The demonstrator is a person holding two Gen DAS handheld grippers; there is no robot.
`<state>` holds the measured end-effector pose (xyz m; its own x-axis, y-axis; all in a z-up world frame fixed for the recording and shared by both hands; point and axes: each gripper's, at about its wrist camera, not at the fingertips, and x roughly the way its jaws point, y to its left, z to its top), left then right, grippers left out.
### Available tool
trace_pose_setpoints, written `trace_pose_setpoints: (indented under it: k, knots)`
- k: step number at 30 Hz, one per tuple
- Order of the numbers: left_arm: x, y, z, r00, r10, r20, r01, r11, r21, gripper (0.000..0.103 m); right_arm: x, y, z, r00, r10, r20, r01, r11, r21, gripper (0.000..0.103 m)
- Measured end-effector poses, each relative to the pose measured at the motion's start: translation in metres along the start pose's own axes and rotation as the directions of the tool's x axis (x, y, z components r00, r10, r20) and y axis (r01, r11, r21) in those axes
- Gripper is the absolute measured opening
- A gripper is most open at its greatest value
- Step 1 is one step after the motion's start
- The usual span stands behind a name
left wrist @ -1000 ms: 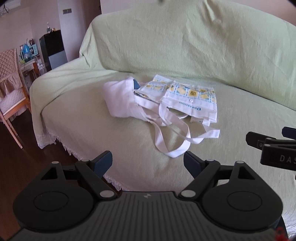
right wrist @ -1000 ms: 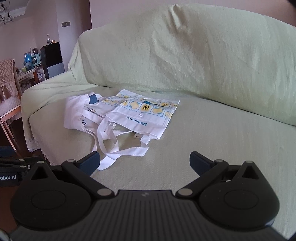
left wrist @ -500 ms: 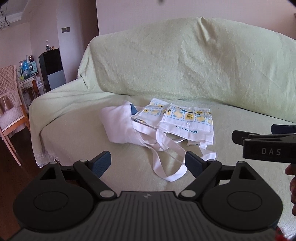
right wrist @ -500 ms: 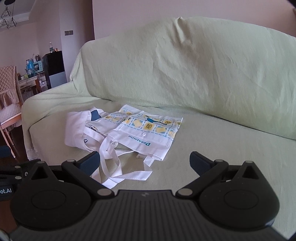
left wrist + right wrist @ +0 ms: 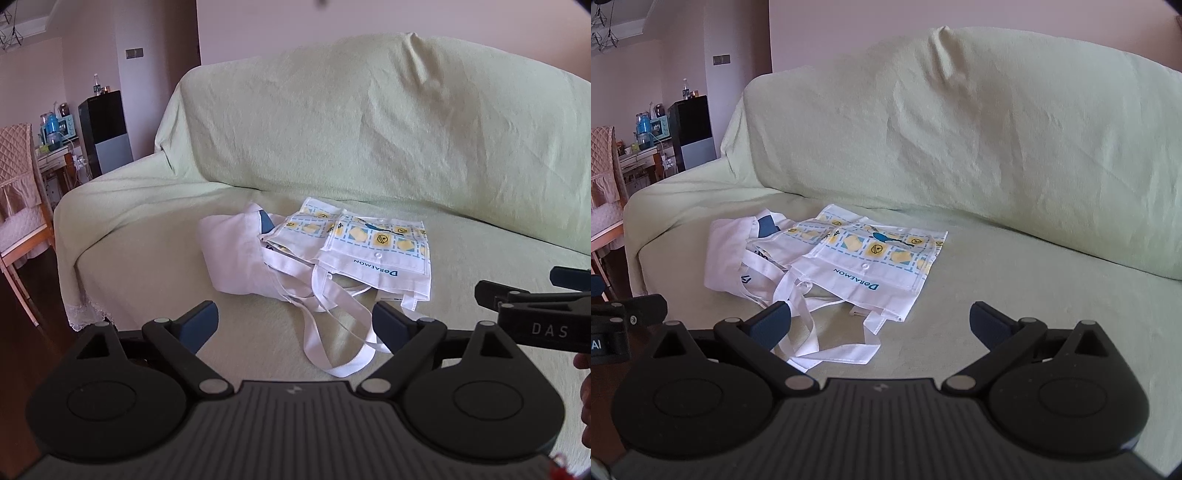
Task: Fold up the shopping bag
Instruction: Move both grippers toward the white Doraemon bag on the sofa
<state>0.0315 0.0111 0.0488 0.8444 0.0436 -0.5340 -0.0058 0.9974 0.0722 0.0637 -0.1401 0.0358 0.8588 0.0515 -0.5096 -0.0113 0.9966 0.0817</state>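
A white shopping bag (image 5: pixel 380 254) (image 5: pixel 875 266) printed with yellow and blue squares and the word DORAEMON lies flat on the green-covered sofa seat. Its white handles (image 5: pixel 343 332) (image 5: pixel 820 332) trail loose toward me. A second plain white bag (image 5: pixel 236 254) (image 5: pixel 731 258) lies crumpled against its left side. My left gripper (image 5: pixel 295 321) hangs open in front of the handles, apart from them. My right gripper (image 5: pixel 879 321) is open too, above the near corner of the printed bag, holding nothing. In the left wrist view the right gripper (image 5: pixel 532 299) shows at the right edge.
The sofa (image 5: pixel 332 129) is draped in a pale green cover, with a tall backrest behind the bags. To the left stand a black cabinet (image 5: pixel 105 133), a cluttered side table (image 5: pixel 51 147) and a chair with a quilted cover (image 5: pixel 18 206). Dark floor lies beyond the sofa's left edge.
Both grippers have pulled back and tilted up, so the bags sit lower and smaller in view. The bags themselves have not moved. Both stay open.
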Motion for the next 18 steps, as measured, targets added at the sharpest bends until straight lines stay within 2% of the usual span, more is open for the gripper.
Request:
trace_pose_setpoints:
  k: [18]
  knots:
    - [0.042,0.002,0.004,0.999,-0.026,-0.03,0.026,1.0,0.004,0.092,0.042,-0.008,0.007,0.999,-0.017,-0.051,0.017,1.0,-0.012,0.102]
